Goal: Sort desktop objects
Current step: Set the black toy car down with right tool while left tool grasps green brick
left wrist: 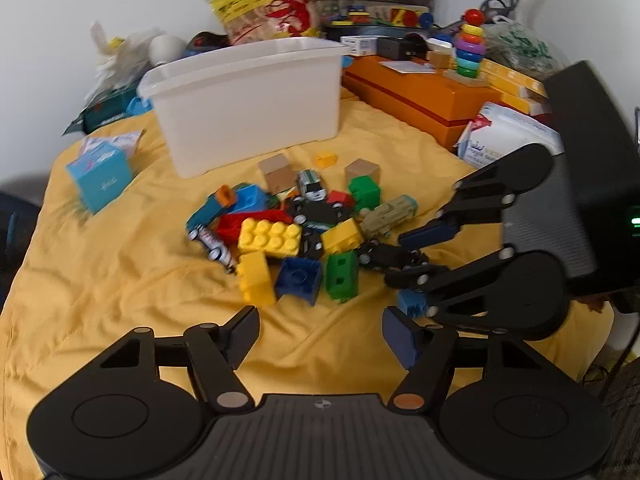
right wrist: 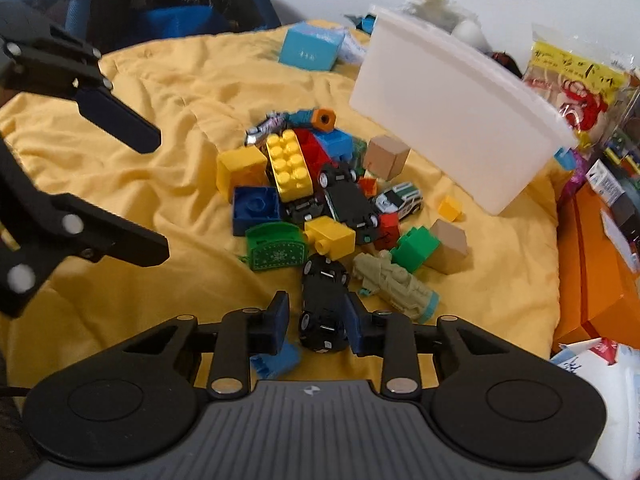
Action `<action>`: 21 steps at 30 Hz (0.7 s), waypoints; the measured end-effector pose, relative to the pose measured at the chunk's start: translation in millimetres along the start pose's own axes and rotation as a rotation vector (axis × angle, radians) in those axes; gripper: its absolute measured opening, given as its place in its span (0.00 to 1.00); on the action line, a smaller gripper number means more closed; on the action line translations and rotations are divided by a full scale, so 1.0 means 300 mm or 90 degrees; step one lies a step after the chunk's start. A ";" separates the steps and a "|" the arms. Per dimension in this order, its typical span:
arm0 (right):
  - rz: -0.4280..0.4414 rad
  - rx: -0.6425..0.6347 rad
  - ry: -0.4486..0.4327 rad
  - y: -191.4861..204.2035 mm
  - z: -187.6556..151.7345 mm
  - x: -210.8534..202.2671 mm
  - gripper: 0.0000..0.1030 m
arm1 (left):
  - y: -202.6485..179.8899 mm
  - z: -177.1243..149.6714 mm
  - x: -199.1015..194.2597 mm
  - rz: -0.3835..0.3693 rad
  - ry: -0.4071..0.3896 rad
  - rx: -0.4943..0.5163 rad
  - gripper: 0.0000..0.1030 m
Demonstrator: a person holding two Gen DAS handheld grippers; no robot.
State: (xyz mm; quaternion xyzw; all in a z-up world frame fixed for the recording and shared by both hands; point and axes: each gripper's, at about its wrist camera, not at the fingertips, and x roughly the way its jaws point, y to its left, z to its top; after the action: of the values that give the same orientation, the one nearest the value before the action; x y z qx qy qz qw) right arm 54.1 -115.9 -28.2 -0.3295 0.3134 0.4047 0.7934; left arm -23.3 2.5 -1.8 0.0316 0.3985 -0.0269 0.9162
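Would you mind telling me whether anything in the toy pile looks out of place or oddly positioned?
Yes: two black toy cars lie upside down, wheels up, one mid-pile and one between the right gripper's fingers.

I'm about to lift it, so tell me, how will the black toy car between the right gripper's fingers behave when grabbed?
The black car lies wheels-up, so it probably won't roll now, though it could once set upright. It looks like rigid, glossy plastic, likely light but perhaps slippery. The right hand-held gripper is open around it.
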 end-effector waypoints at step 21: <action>0.016 0.056 -0.035 -0.054 -0.071 -0.110 0.22 | -0.067 0.090 0.270 -0.070 0.068 0.121 0.28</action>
State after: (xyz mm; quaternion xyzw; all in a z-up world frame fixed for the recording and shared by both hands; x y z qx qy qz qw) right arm 47.2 -154.2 -10.9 -0.2789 0.3128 0.4092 0.8105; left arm 50.1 -21.6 -43.5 0.0979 0.4432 -0.1130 0.8839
